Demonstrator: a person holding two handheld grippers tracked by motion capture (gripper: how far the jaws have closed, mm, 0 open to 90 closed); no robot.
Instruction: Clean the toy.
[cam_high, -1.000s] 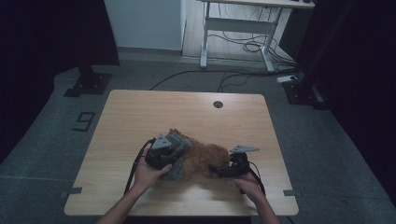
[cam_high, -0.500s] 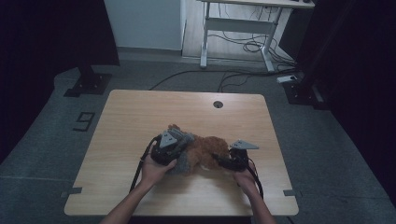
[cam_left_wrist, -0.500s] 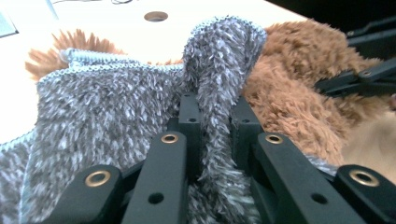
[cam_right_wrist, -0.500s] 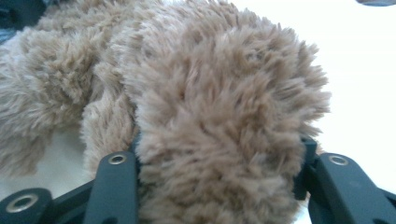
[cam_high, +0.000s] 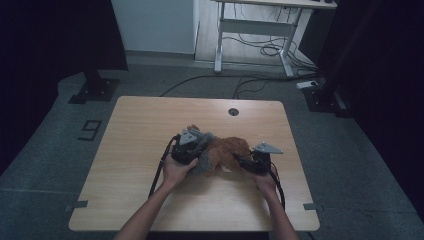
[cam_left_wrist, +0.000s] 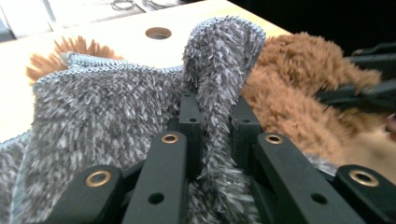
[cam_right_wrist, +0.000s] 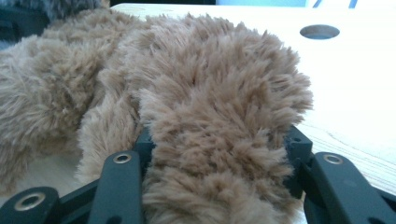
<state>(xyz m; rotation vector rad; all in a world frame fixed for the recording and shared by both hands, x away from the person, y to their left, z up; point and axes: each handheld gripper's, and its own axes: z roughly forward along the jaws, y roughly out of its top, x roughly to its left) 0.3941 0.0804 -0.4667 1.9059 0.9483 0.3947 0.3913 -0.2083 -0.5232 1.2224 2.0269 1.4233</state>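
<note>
On the wooden table (cam_high: 150, 130), a fluffy cloth lay bunched up near the middle, grey on one face and brown on the other.

At the left, the left gripper (cam_high: 192, 150) sat at the grey part of the cloth (cam_high: 204, 161), held in the person's left hand (cam_high: 176, 170). In the left gripper view its jaws were drawn close together, clamped on a raised fold of the grey cloth (cam_left_wrist: 215, 70) that stood up between them, with more grey pile spread out to the left and the brown side (cam_left_wrist: 299, 88) lying to the right. A round hole in the table (cam_left_wrist: 158, 33) showed beyond the fold.

In the middle, the brown side of the cloth (cam_high: 227, 150) lay heaped between the two grippers, touching the table.

At the right, the right gripper (cam_high: 246, 162) reached into the brown heap from its right edge, held in the person's right hand (cam_high: 265, 181). Its jaws had just been closing, and in the right gripper view they pressed on a thick bunch of the brown pile (cam_right_wrist: 215, 140) that bulged between them. The round hole (cam_right_wrist: 319, 31) lay beyond, on bare table to the right.
</note>
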